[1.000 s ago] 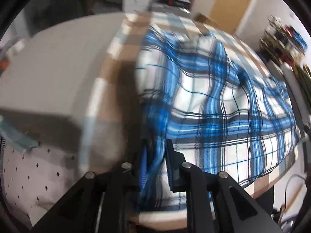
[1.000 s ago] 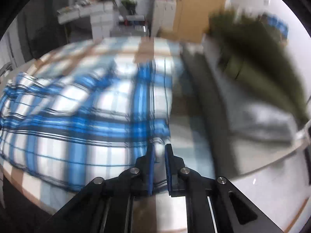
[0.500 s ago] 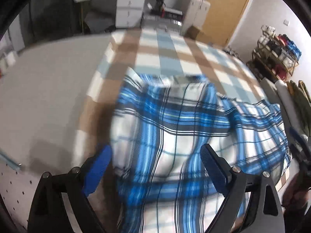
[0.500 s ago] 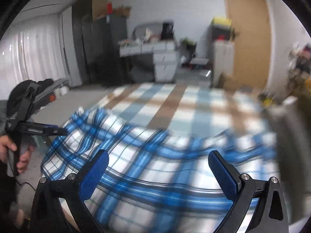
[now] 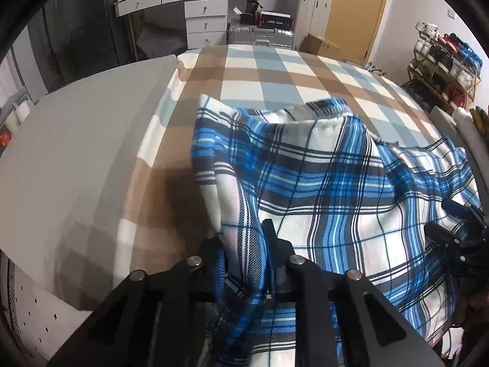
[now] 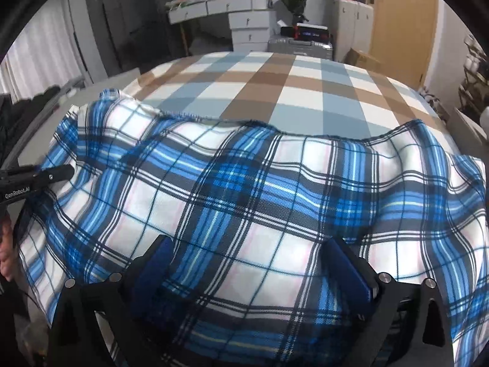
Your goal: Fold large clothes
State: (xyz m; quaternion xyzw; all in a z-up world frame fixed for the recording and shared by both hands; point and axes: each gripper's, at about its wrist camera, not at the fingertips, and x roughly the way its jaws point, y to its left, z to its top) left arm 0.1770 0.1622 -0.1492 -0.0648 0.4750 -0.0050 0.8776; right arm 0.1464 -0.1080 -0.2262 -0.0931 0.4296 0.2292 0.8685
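Plaid cloth (image 6: 244, 189), blue and white, lies rumpled across the near half of the checked bedspread (image 6: 275, 85), its long axis running side to side in front of the person; far edge wavy, near edge hanging towards the grippers.

Left gripper (image 5: 244, 244) has just been closing, and its jaws now stand nearly together with a gathered fold of the cloth's left edge pinched between them; that fold rises straight out of the grip and drapes away to the right; from the right wrist view the same tool pokes in at the far left of the cloth.

Right gripper (image 6: 250, 263) is the other story; jaws spread as wide as they go, blue pads (image 6: 152, 263) standing either side of a flat stretch of plaid near the cloth's near edge, nothing pinched; cloth passes between and under the pads but they press on nothing.

So the coming move, as I read it, hangs on that right side; the left end is already caught, the matching end lies off to the right of the open jaws, towards the cloth's right-hand corner (image 6: 470, 183); the right hand is plainly the nearer one for it; a grab here in mid-edge would, I'd judge, give a lopsided lift.
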